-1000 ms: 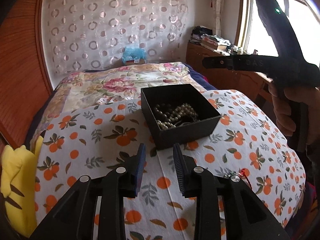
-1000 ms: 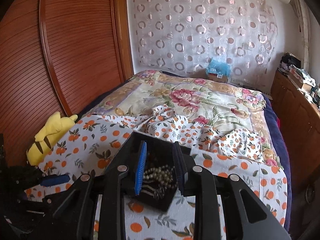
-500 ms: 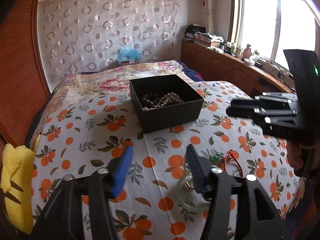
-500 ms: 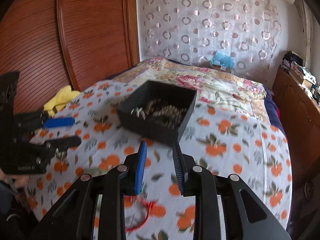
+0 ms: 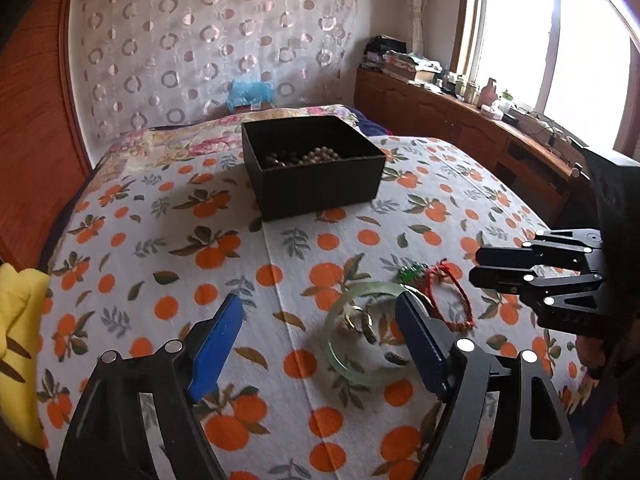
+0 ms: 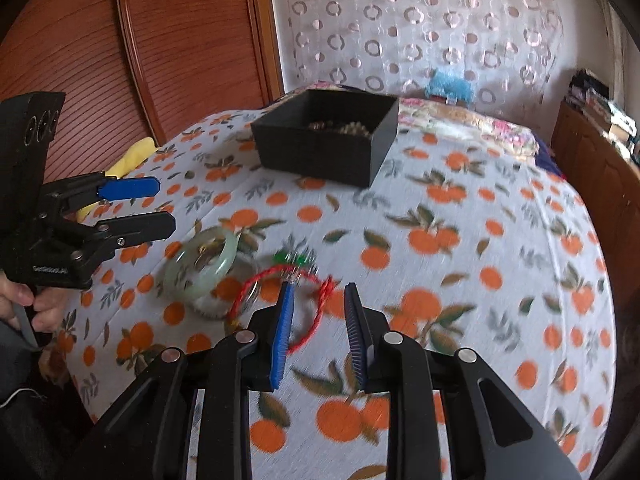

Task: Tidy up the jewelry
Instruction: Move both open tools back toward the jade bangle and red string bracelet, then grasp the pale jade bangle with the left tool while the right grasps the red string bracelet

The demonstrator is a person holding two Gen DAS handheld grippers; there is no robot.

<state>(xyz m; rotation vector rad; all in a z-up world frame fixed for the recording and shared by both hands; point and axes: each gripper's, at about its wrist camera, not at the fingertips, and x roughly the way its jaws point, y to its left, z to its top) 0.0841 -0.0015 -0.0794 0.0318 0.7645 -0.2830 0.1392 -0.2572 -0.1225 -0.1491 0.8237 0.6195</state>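
A black open box [image 5: 314, 168] with bead strands inside sits on the orange-print bedspread; it also shows in the right wrist view [image 6: 328, 140]. A pale green jade bangle [image 5: 340, 356] lies in front of my left gripper [image 5: 320, 320], which is open wide and empty. Small rings [image 5: 356, 322] lie inside the bangle. A red cord bracelet [image 5: 454, 300] with a green charm [image 5: 412, 272] lies to its right. In the right wrist view the bangle [image 6: 202, 270] and red bracelet [image 6: 280, 304] lie just ahead of my right gripper [image 6: 318, 292], open and empty over the bracelet.
A yellow plush toy [image 5: 18, 340] lies at the bed's left edge. A wooden wardrobe [image 6: 160, 40] stands to the left, and a wooden counter [image 5: 480, 128] with clutter runs under the window on the right. A floral quilt [image 5: 192, 136] lies behind the box.
Both grippers pulled back from the box and came down toward the jewelry near the bed's front. My left gripper opened wide; my right gripper opened somewhat.
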